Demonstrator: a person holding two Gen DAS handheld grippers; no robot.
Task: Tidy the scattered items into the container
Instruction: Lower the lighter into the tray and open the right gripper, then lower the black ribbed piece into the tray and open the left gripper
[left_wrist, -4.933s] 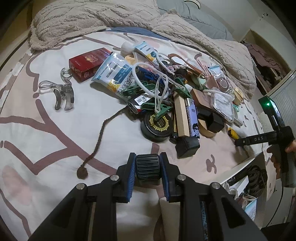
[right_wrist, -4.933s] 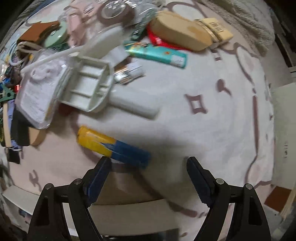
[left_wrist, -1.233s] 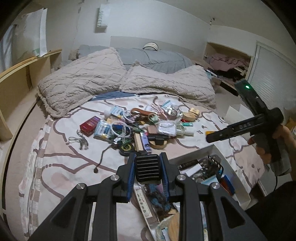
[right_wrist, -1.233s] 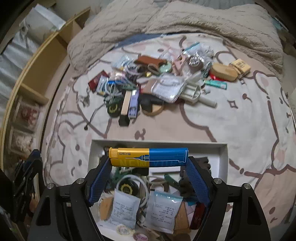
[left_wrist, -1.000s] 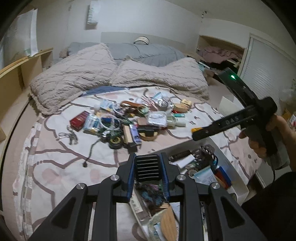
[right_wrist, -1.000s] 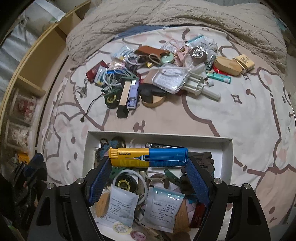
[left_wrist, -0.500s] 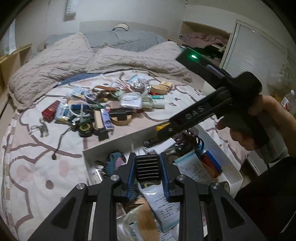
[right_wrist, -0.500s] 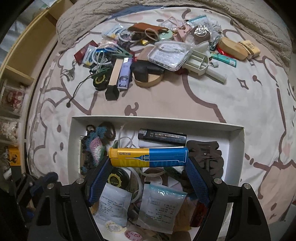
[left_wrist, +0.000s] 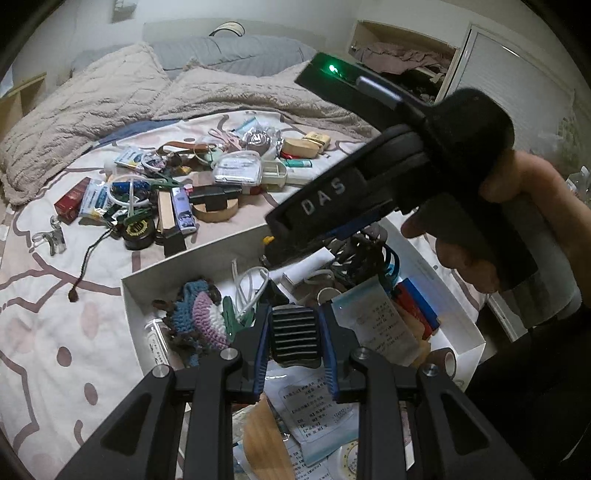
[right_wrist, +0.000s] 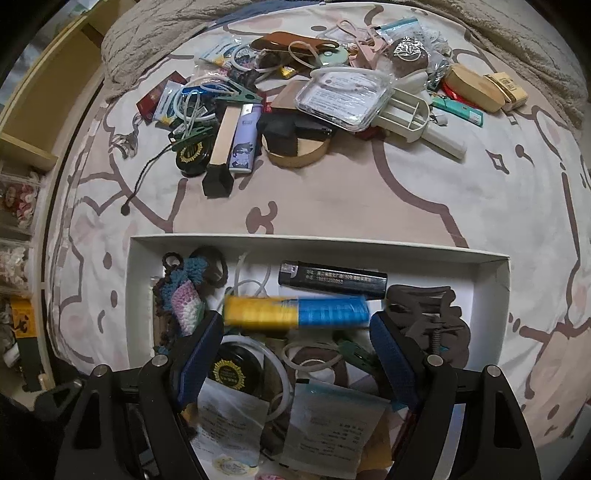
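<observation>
The white box (right_wrist: 332, 243) sits on the bed below both grippers, filled with several items. My right gripper (right_wrist: 296, 320) points almost straight down into it. Between its pads (right_wrist: 201, 350) is the yellow and blue tube (right_wrist: 295, 312), blurred, with its ends just clear of the pads above the black lighter (right_wrist: 332, 280). My left gripper (left_wrist: 295, 341) is shut on a small black ribbed piece (left_wrist: 294, 336), low over the box's (left_wrist: 177, 258) near left part, beside a crochet piece (left_wrist: 201, 310). The pile of scattered items (right_wrist: 288, 99) lies beyond the box.
A hand (left_wrist: 517, 221) holds the right gripper's body (left_wrist: 332, 192) across the left wrist view, hiding part of the box. Beige pillows (left_wrist: 110, 96) lie at the head of the bed. A wooden shelf (right_wrist: 40, 110) runs along the left side.
Both grippers have come down toward the box, and the left one has moved in over it. The tube, sharp and spanning the right pads before, now looks blurred and slightly shorter.
</observation>
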